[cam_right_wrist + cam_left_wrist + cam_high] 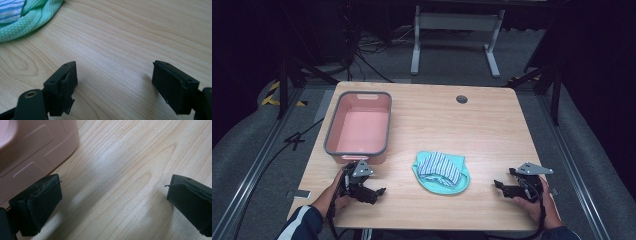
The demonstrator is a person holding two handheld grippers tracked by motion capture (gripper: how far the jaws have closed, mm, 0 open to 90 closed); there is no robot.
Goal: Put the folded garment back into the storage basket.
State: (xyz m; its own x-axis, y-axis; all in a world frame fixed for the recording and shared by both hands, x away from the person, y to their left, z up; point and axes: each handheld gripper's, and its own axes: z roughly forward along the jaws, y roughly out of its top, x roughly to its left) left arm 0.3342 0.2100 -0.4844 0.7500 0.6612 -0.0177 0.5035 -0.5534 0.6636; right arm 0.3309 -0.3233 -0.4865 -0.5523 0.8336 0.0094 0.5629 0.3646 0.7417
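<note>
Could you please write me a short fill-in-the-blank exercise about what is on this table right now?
1. The pink tub has nothing inside; it is ____.
2. A striped cloth lies on top of a ____ cloth.
3. Both the left gripper and the right gripper have their jaws ____.
4. The gripper nearest the tub is the ____ one.

Missing words: empty; green; open; left

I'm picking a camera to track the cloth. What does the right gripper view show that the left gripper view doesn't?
Right gripper view: the edge of the green cloth and a striped cloth on it, beyond the right gripper's open jaws. Left gripper view: the pink bin's wall beside the left gripper's open jaws. Both: bare wooden table between the jaws.
</note>
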